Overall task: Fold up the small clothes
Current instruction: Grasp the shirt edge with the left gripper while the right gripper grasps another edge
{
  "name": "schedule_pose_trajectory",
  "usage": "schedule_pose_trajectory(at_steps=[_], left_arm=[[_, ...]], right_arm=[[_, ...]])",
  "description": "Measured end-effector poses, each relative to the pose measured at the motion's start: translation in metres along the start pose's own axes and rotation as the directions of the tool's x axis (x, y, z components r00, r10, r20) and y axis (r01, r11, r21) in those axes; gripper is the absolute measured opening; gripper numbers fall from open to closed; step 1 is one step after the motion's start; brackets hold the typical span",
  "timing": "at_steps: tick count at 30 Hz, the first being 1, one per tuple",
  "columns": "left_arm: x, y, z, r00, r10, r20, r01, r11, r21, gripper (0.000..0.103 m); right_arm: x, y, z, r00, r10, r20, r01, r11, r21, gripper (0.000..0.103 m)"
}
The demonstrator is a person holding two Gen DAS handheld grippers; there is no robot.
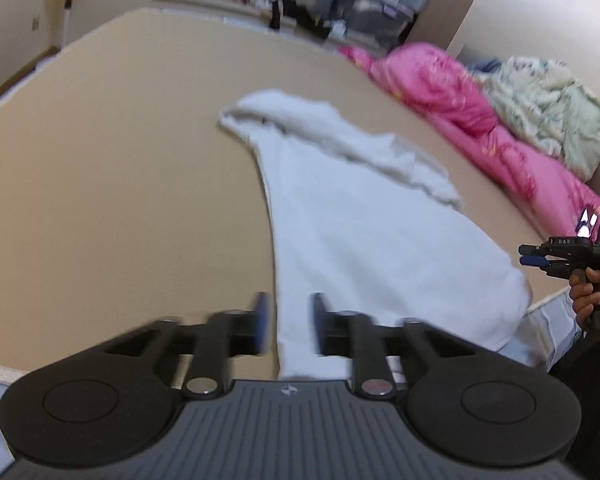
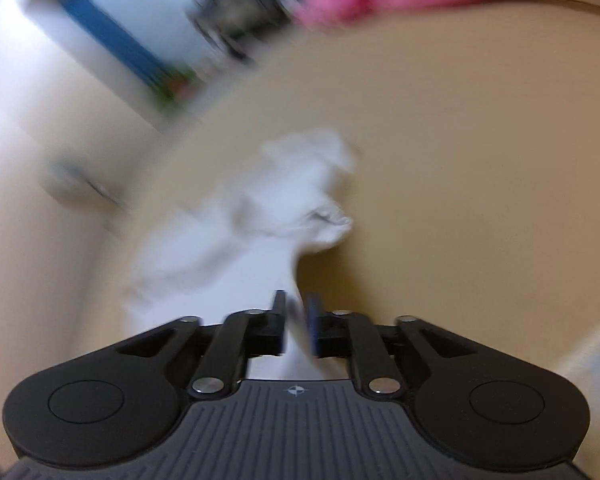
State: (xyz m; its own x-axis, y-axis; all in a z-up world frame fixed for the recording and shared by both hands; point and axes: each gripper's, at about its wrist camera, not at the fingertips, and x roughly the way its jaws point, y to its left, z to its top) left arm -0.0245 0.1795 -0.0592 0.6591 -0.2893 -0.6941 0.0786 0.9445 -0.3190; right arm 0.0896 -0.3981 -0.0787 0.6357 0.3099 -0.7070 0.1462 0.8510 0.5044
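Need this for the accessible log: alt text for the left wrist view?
A white garment lies spread on a tan surface, its near edge between the open jaws of the left gripper. The right gripper, held in a hand, is at the far right; a pink blanket is bunched behind.

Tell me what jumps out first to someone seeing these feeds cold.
The white garment dominates, spread on the tan surface with a rumpled fold along its far edge. The left tongs sit open over its near edge, while the right tongs appear pinched on the cloth, though that view is badly blurred. Next comes the bright pink bedding heaped along the right side, with a pale green bundle on it.
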Motion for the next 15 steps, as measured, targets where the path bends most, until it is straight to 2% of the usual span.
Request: schedule_pose_trajectory(at_steps=[2,5,10,12,13,15], left_arm=[[0.016,-0.006,0.002,0.999,0.01,-0.039,-0.01,1.0,0.003,0.039],[0.045,-0.014,0.003,0.993,0.048,-0.107,-0.045,0.998,0.033,0.044],[0.084,-0.024,-0.008,0.967,0.159,-0.199,-0.142,0.985,0.1,0.042],[0.094,-0.027,-0.012,0.956,0.185,-0.227,-0.159,0.979,0.129,0.014],[0.096,-0.029,-0.015,0.952,0.203,-0.228,-0.17,0.973,0.155,0.006],[0.091,-0.035,-0.019,0.953,0.224,-0.206,-0.18,0.96,0.214,0.005]], right_arm=[[0.006,0.0,-0.004,0.999,-0.046,-0.021,0.045,0.997,-0.056,0.037],[0.016,0.003,-0.011,0.996,-0.046,-0.076,0.039,0.995,-0.095,0.05],[0.03,0.017,-0.032,0.977,-0.048,-0.206,0.005,0.978,-0.207,0.055],[0.028,0.021,-0.042,0.97,-0.044,-0.239,-0.019,0.966,-0.258,0.055],[0.028,0.025,-0.048,0.967,-0.055,-0.247,-0.021,0.956,-0.293,0.054],[0.027,0.028,-0.054,0.961,-0.098,-0.257,-0.004,0.929,-0.37,0.045]])
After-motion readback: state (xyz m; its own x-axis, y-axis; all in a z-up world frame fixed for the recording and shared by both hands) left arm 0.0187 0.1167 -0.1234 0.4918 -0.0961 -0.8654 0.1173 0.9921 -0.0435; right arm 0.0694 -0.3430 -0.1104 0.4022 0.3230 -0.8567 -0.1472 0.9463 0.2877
